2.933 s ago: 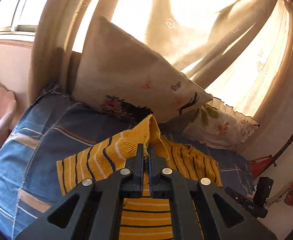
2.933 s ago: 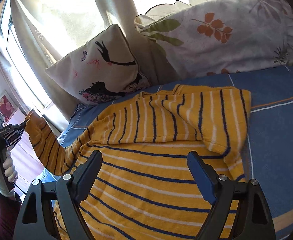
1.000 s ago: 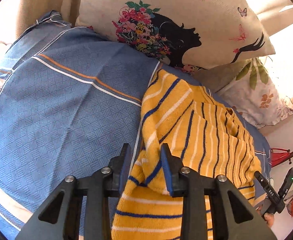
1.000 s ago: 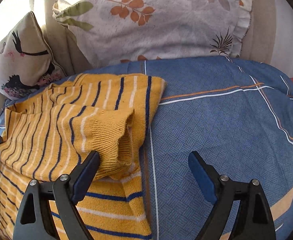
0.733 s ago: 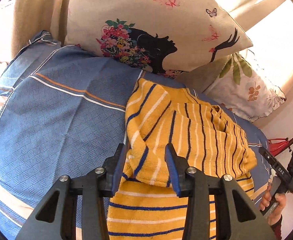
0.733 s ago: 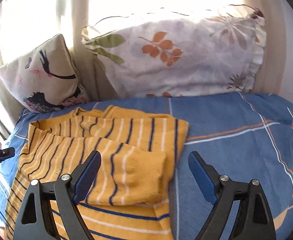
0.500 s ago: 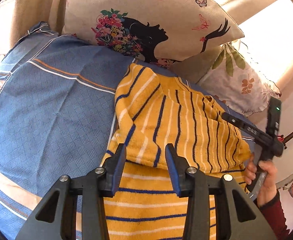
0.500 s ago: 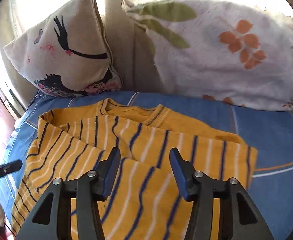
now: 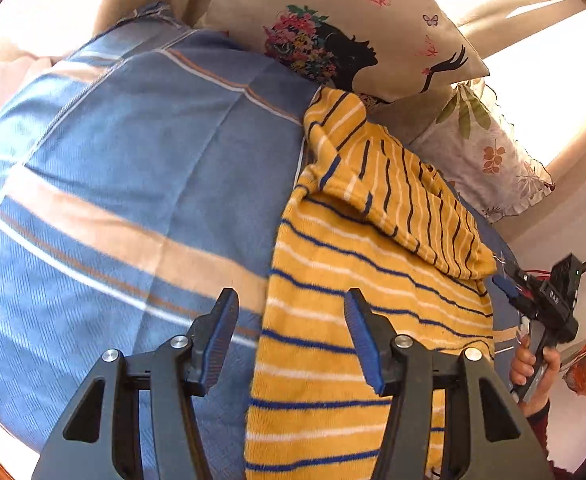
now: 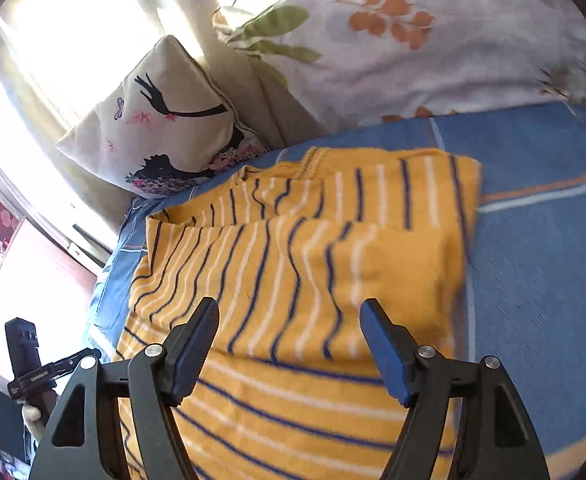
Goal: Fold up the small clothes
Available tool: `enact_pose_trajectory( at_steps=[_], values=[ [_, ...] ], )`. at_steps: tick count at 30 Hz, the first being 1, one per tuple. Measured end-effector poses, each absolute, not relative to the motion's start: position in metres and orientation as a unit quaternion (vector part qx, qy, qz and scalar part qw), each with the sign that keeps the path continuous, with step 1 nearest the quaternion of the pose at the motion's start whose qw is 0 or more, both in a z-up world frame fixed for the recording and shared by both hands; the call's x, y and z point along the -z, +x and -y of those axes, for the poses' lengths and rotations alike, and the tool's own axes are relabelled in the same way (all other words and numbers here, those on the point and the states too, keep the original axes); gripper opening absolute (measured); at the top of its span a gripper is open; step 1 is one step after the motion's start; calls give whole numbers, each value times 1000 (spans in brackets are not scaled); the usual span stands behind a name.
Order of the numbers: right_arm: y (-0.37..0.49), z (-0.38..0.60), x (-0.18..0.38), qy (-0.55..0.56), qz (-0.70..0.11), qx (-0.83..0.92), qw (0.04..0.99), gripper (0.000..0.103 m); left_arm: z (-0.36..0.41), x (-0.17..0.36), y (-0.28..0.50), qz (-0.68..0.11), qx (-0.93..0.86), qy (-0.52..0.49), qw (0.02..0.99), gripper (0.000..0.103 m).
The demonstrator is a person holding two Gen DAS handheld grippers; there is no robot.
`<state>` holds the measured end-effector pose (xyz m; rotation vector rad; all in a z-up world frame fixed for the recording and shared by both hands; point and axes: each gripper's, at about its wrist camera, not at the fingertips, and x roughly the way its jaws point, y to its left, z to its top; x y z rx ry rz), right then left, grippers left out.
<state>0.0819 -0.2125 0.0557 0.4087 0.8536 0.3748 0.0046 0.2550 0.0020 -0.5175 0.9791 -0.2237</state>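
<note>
A small yellow sweater with dark blue and white stripes lies on the blue bedspread, both sleeves folded across its chest. In the left wrist view my left gripper hovers over the sweater's left edge, its jaws opening, nothing gripped. In the right wrist view the same sweater fills the middle. My right gripper hangs above the folded sleeve, jaws opening, holding nothing. The right gripper also shows at the far right of the left wrist view, held by a hand.
A cushion printed with a woman's profile and a leaf-print pillow lean against the curtains at the head of the bed. The bedspread stretches right of the sweater. A person's hand holds the left gripper at lower left.
My left gripper let go of the sleeve, opened and pulled back toward the sweater's lower left edge. My right gripper swung from the bare bedspread over the sweater, narrowing and then widening again.
</note>
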Motion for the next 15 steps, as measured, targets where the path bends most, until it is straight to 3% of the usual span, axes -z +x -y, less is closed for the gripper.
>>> enact_pose_trajectory(
  at_steps=[4,7,9,15],
  values=[
    [14,256,-42,230,-406,-134,874,84,-257,23,-23,-468,131,-299,821,54],
    [-18,268,-18,271,-428,-133,852,84,-251,25,-45,-452,154,-323,817,60],
    [-39,270,-5,309,-416,-163,839,85,-246,30,-59,-444,181,-353,803,66],
    [-73,226,4,350,-395,-288,799,85,-232,38,-96,-420,235,-399,780,66]
  ],
)
